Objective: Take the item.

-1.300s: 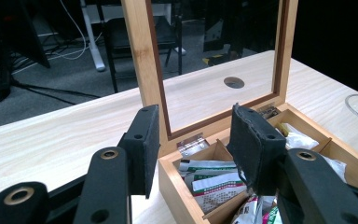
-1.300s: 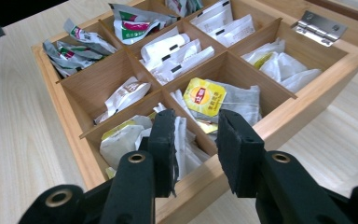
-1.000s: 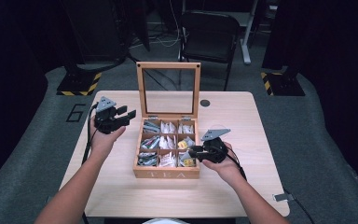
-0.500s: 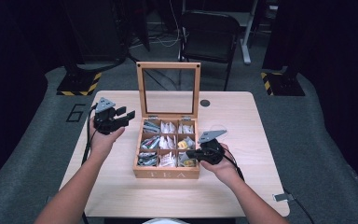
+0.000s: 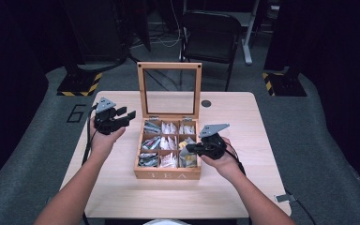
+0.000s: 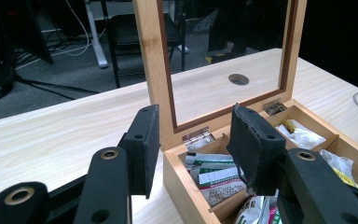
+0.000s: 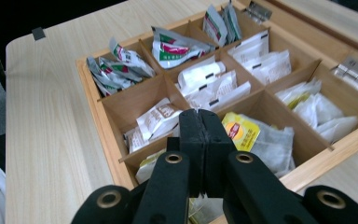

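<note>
Centrally on a pale wooden table [image 5: 122,187], a wooden tea box [image 5: 168,174] is seen with its glass-paned lid [image 5: 169,89] propped upright at the back, presumably so that the nine compartments can be reached. Tea bags [image 7: 214,84] in paper and foil wrappers are sorted into those compartments.

Left of the box, near its back corner, the left gripper [image 5: 124,117] is held off the table with its jaws wide apart and nothing between them; in the left gripper view [image 6: 196,140] the lid frame and its hinge are framed by the gap. It is probably kept there in waiting.

Over the box's front right compartment, the right gripper [image 5: 191,148] is held low with its jaws pressed fully together [image 7: 200,140]. A yellow-labelled bag [image 7: 240,130] lies just beyond the tips. Whether anything thin is pinched between the jaws cannot be told, though no bag is seen hanging from them.
</note>
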Demonstrator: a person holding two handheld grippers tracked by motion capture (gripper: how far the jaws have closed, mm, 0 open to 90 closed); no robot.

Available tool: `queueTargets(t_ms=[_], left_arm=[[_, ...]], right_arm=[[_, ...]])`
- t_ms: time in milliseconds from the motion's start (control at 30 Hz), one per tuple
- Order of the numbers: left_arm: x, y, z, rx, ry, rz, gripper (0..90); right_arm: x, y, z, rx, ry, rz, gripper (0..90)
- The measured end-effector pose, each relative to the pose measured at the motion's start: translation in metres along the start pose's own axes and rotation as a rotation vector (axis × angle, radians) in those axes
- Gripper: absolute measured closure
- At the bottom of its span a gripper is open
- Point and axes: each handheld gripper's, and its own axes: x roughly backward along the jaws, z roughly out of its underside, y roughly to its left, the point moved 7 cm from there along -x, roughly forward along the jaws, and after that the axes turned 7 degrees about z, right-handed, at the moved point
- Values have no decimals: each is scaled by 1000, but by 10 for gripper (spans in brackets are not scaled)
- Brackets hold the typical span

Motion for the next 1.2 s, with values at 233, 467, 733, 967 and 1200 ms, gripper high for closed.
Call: queueTargets(t_ms=[233, 467, 733, 967, 1200], left_arm=[[0, 1, -1, -4, -4, -4, 531], [0, 1, -2, -4, -3, -3, 531], [1, 1, -2, -4, -1, -3, 531], [1, 2, -2, -4, -3, -3, 531], [1, 1, -3, -3, -3, -3, 531]], right_arm=[[4, -3, -11, 8, -5, 4, 894], [6, -5, -14, 10, -6, 5, 895], [7, -8, -18, 4, -8, 12, 895], [12, -15, -25, 19, -11, 29, 895], [20, -28, -33, 12, -12, 63, 895]])
